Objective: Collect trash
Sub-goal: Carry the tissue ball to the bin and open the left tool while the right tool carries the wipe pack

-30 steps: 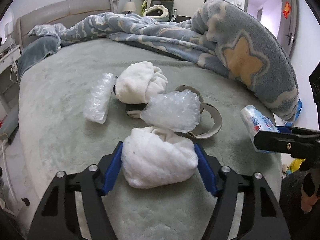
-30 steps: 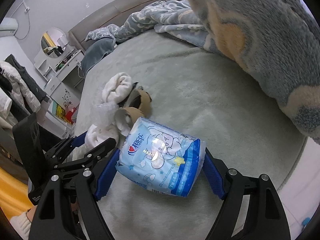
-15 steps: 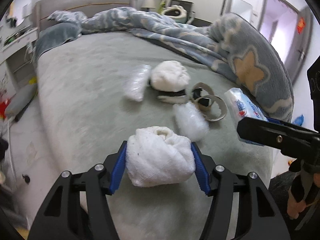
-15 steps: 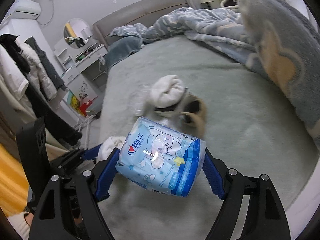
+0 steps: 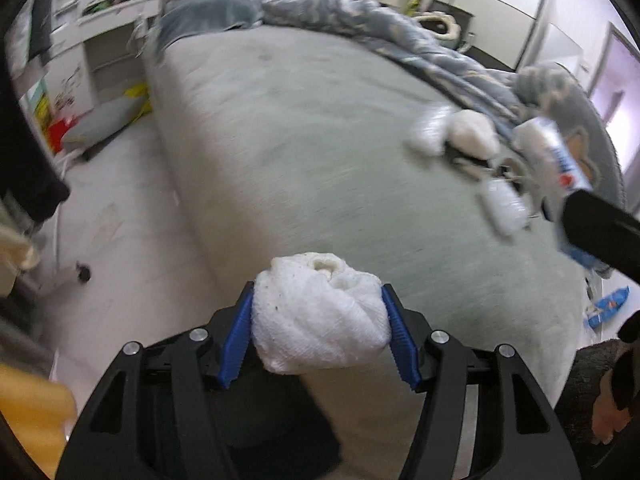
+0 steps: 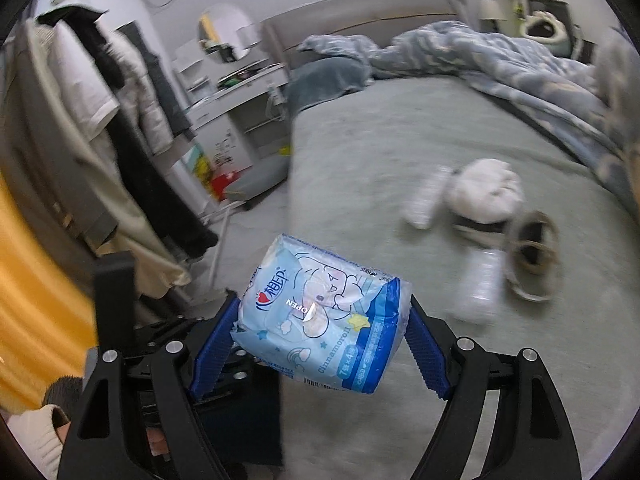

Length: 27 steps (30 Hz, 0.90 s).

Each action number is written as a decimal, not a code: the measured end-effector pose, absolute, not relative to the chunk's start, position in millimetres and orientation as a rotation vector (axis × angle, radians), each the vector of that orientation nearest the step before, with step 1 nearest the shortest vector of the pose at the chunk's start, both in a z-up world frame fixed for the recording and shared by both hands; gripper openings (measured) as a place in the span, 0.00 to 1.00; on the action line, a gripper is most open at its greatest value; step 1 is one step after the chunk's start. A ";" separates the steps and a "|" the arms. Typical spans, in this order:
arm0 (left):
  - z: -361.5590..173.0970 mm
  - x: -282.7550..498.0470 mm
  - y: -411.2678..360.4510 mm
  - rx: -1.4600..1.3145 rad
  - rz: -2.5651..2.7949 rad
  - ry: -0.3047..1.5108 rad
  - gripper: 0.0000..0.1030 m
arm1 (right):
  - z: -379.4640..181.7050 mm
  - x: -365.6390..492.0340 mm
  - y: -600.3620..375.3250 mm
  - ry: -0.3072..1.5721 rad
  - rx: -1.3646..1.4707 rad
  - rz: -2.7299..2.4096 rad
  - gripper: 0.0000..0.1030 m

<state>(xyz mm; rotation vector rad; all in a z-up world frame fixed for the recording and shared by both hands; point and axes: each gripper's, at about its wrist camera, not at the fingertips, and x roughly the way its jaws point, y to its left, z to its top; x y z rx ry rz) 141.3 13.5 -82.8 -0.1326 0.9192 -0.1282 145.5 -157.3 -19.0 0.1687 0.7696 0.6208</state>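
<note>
Across the room the grey-green bed is taking up most of both wrist views, and we are looking at it from its near edge. Along its far side a blue patterned blanket is lying rumpled. No bin or bag is showing in either view, so we are not seeing any container or anything inside one.

At the left of the right wrist view, clothes are hanging on a rack, with a white desk behind them and a round mirror above it.

Out on the mattress, the remaining trash is sitting in a loose cluster, blurred: a white wad of cloth or paper, a clear plastic scrap just beside it, two cardboard rings and another clear plastic scrap near the rings.

We are carrying the blue tissue pack in the right gripper; its blue pads are pressing on both ends of the pack, holding it clear of the bed. We are carrying the white towel wad in the left gripper, its pads clamping the wad's two sides above the mattress edge. Nothing is standing between the tongs and the cluster.
</note>
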 end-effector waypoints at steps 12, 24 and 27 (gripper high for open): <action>-131.3 111.0 90.6 -0.282 -0.012 1.082 0.62 | -35.8 137.9 -79.3 0.864 0.120 0.741 0.78; -167.2 86.4 121.4 -0.380 -0.008 1.248 0.63 | -58.5 129.1 -27.9 0.937 0.017 0.793 0.78; -166.6 80.4 127.7 -0.399 -0.005 1.249 0.70 | -65.5 130.2 -20.8 0.960 0.017 0.798 0.78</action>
